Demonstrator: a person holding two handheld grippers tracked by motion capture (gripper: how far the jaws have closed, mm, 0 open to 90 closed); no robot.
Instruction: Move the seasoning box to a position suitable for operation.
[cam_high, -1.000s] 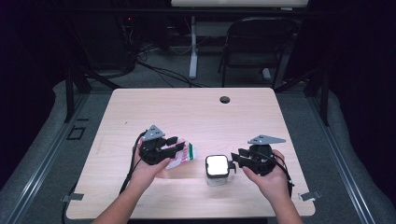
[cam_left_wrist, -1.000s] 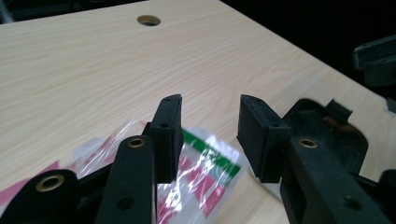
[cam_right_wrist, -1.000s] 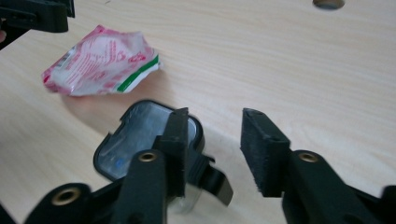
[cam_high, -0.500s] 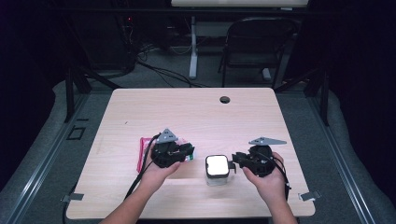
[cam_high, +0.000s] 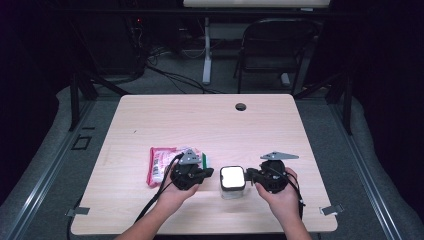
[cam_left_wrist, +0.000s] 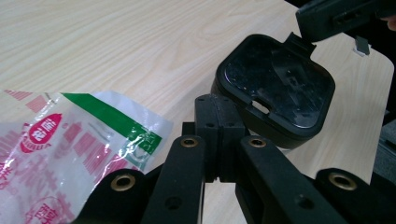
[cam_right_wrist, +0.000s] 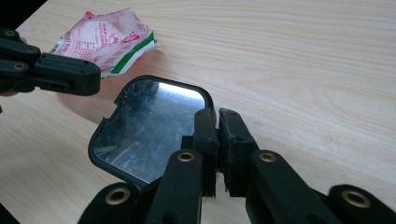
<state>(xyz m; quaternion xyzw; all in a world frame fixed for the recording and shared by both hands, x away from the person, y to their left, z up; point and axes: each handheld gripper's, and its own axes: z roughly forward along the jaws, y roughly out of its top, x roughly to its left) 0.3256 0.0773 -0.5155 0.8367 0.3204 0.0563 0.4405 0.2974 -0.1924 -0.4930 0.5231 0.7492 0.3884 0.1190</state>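
High view: lidded box (cam_high: 233, 181) near-centre on counter (cam_high: 210, 125), between left hand-held gripper (cam_high: 206, 172) and right hand-held gripper (cam_high: 250, 176); pink packet (cam_high: 161, 164) lies left.

Left gripper view: jaws have just closed, now together, empty, box (cam_left_wrist: 275, 91) just beyond, packet (cam_left_wrist: 70, 154) at left.

Right gripper view: jaws have just been closing, nearly together, nothing between them, over the box lid (cam_right_wrist: 144, 130).

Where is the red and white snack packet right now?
In the high view the snack packet lies flat on the table, left of centre, just left of the left gripper and farther left of the lidded black container.
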